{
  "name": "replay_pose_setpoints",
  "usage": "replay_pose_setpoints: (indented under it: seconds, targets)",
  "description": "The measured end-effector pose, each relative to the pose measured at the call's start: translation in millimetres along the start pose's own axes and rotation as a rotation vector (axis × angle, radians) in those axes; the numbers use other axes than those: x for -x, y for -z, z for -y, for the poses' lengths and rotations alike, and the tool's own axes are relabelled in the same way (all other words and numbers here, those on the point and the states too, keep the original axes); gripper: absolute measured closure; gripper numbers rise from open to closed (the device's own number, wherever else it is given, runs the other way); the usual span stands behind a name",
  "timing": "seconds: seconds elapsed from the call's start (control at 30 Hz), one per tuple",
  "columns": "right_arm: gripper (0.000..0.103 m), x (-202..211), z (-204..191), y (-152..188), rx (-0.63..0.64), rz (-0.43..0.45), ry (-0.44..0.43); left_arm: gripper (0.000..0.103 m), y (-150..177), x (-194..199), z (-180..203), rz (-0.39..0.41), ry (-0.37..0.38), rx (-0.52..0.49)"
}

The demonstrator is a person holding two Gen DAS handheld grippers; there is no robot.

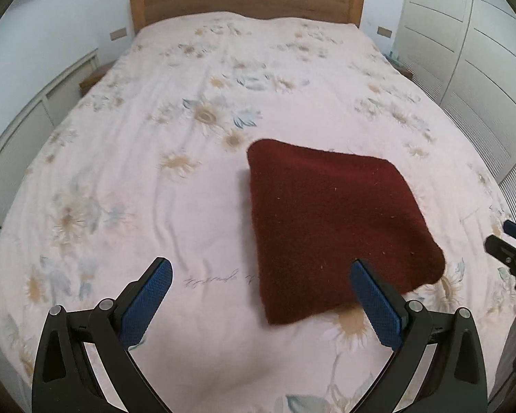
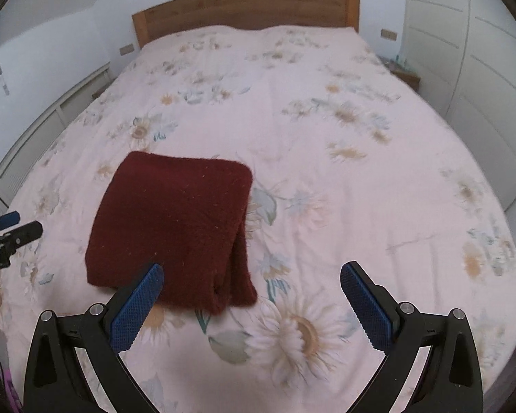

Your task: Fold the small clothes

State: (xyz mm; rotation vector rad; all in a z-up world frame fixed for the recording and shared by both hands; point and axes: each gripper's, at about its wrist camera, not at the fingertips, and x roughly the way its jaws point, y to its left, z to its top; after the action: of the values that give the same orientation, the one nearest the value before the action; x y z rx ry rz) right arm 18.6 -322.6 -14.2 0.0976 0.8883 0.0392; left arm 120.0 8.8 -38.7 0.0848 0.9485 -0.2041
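Observation:
A dark red knitted garment [image 1: 330, 227] lies folded into a thick square on the bed; it also shows in the right wrist view [image 2: 175, 227], with its layered fold edge at the near right. My left gripper [image 1: 261, 272] is open and empty, hovering just in front of the garment's near left side. My right gripper [image 2: 251, 275] is open and empty, hovering in front of its near right corner. Each gripper also shows at the edge of the other's view: the right one [image 1: 509, 241], the left one [image 2: 13, 227].
The bed has a pale pink floral cover [image 1: 154, 172] and a wooden headboard [image 1: 247, 0]. White wardrobe doors [image 1: 464, 51] stand at the right. Low white cabinets [image 1: 34, 120] and a small wooden nightstand [image 1: 93, 77] are at the left.

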Motion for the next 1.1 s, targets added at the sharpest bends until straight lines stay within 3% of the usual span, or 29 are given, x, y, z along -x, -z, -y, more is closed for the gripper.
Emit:
replay_pose_setpoints:
  seconds: [0.33,1.1]
  targets:
    - [0.001,55,13,35,-0.029,0.025,0.073,0.001,34,31,-4,-0.005,-0.055,0.008]
    - [0.001,69,19,55,-0.031,0.014,0.107,0.001,55,36,-3,-0.038,-0.083,0.002]
